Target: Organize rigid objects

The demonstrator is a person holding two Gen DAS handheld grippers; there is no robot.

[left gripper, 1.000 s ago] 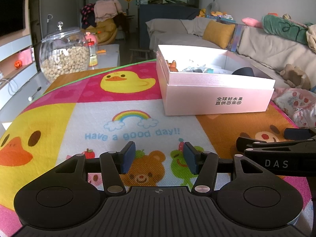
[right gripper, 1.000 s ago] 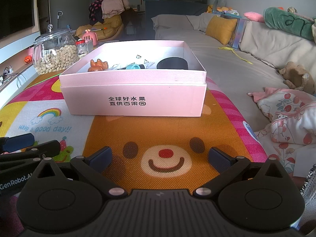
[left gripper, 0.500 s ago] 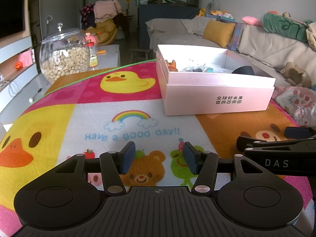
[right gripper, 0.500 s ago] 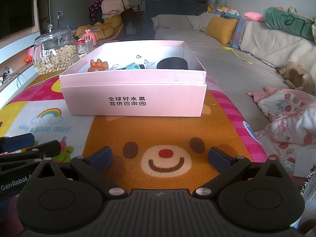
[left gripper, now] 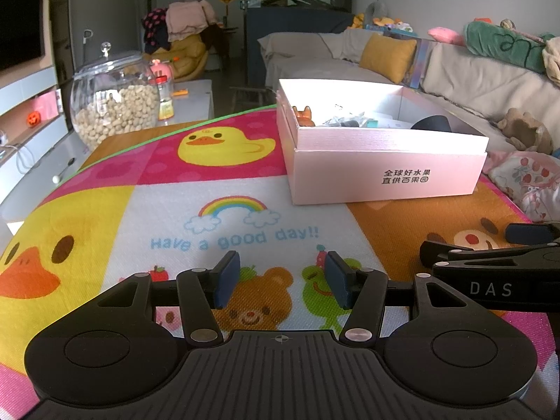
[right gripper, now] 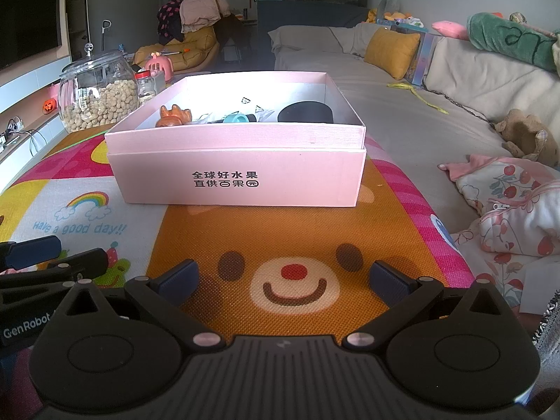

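A pink cardboard box [right gripper: 238,178] stands on the cartoon play mat [right gripper: 297,238], also seen in the left wrist view [left gripper: 385,178]. Inside it lie an orange animal figure [right gripper: 173,116], a teal ring-shaped piece [right gripper: 235,118], a black round object [right gripper: 305,112] and some clear wrapped bits. My left gripper [left gripper: 281,280] is open and empty, low over the mat's bear and frog pictures. My right gripper [right gripper: 281,280] is wide open and empty over the big bear face, in front of the box. Each gripper shows at the edge of the other's view.
A glass jar of nuts [left gripper: 113,105] stands at the mat's far left corner, also in the right wrist view [right gripper: 96,96]. A sofa with a yellow cushion [left gripper: 386,56] and soft toys runs along the right. Floral bedding [right gripper: 507,217] lies right of the mat.
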